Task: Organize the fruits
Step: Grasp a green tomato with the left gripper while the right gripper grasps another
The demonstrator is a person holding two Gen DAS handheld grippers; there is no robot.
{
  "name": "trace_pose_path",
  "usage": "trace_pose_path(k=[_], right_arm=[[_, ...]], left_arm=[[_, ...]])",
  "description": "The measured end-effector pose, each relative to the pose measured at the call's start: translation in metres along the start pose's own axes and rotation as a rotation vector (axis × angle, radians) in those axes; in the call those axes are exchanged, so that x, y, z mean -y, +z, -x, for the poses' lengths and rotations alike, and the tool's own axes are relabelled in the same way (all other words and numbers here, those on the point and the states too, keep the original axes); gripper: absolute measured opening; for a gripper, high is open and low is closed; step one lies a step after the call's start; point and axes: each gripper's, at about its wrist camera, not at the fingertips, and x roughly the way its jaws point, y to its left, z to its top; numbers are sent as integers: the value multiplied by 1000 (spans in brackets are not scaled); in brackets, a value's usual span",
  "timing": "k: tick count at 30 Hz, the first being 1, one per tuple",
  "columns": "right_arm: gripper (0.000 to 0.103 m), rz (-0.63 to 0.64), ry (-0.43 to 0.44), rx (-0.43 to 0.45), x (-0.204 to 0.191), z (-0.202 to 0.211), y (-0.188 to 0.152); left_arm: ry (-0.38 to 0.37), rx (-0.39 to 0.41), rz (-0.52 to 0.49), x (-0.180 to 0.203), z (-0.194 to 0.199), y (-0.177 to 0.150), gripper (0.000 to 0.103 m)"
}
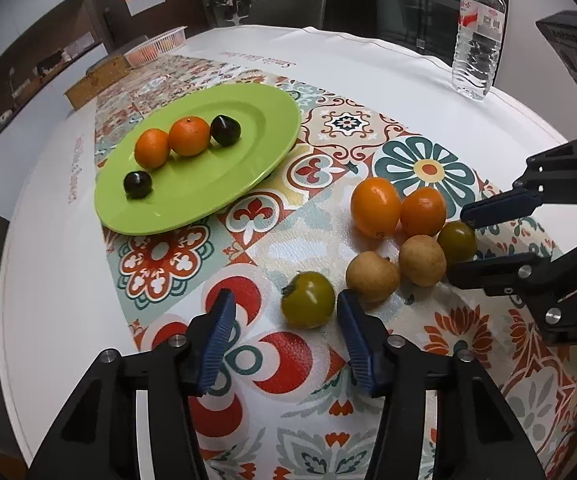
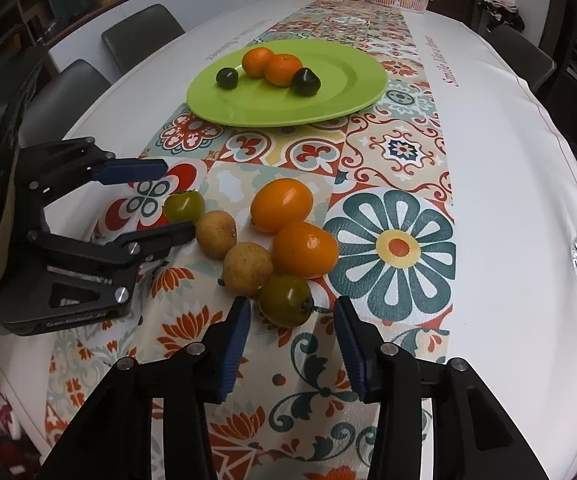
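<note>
Left claw (image 1: pixel 284 322) pitched steeply down, jaws apart and released, straddling a green tomato (image 1: pixel 307 299) at 12 o'clock; pads not touching it. Right claw (image 2: pixel 293 322) likewise tilted down, released, its pads flanking a second green tomato (image 2: pixel 286 300) without contact. Beyond: two tan fruits (image 2: pixel 216 234), then two oranges (image 2: pixel 281 205) on the counter (image 2: pixel 508 152). Farthest, at 11 o'clock, green plate (image 2: pixel 352 76) carrying two oranges and two dark fruits.
</note>
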Motion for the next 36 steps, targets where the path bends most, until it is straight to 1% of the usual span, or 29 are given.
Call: trace_pose_path(k=[2,3,5,7,11,13,20,27,36], right_arm=[[42,-2,6,-2,1,-1,1],[39,-3,10,-4,1,-2,1],[33,-2,18,-9,1,-4,2],[31,0,24,-11,2,-5,3],[30,1,32,-6,2,-4,1],[29,3,35,0,3,-3,1],[29,4,53,27,5,9,-4],[29,10,73,79,4,27,-4],[29,27,85,164,6,50,5]], left_arm=[[-9,0,12,-1,-1,2,46],[-12,0,16,-1,-2,3,44],[-27,0,25,-1,-2,4,33],[-37,-1,30,0,-2,5,27],[-43,-1,46,3,1,5,27],[-30,2,55,6,5,4,27],[-24,18,79,16,22,4,27],[-11,36,111,23,38,5,27],[22,96,183,23,59,12,27]])
